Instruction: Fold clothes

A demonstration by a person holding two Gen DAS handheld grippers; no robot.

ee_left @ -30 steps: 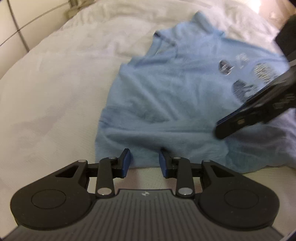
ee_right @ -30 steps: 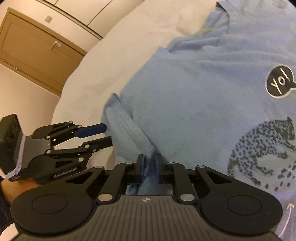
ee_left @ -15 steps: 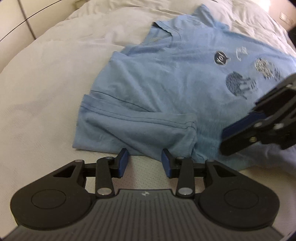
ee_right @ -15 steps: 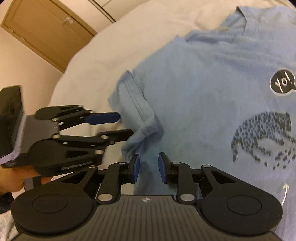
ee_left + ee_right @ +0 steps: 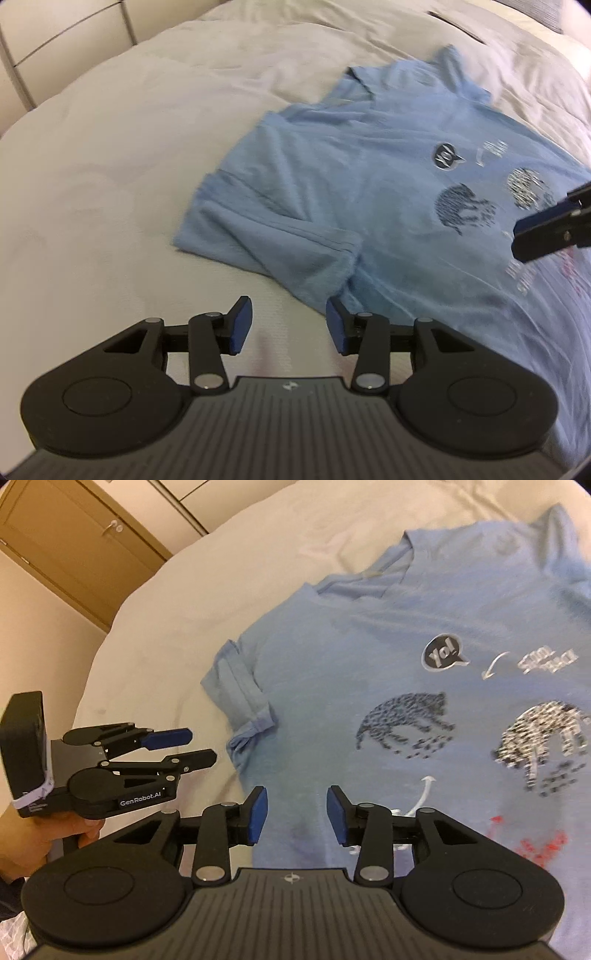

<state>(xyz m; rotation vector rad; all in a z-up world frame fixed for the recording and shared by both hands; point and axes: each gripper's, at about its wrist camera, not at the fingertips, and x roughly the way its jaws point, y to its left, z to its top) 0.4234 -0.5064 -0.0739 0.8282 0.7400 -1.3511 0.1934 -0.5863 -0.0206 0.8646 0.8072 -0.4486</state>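
Spreading across a pale bedcover (image 5: 110, 155), a light-blue T-shirt (image 5: 369, 192) lies print side up, its near sleeve (image 5: 280, 236) doubled inward over the body while hem and far side remain unfolded. Both handheld tools hang clear of the cloth: the left gripper (image 5: 289, 325) has its 2 blue pads parted and widening over bare bedcover just beside the sleeve, nothing between them, and the right gripper (image 5: 298, 816) likewise has its jaws opening above the shirt's lower front, pinching nothing. With no pad on the fabric, the turned-in sleeve could spring back or crease, since soft knit on a yielding quilt shifts easily, and a careless regrasp might drag the garment askew. Only the right wrist view shows a bare hand (image 5: 33, 842) gripping the left tool, a wooden door (image 5: 74, 535), and red lettering (image 5: 532, 842) low on the shirt; only the left wrist view takes in the broad empty bedcover and drawer fronts (image 5: 55, 48) behind it.
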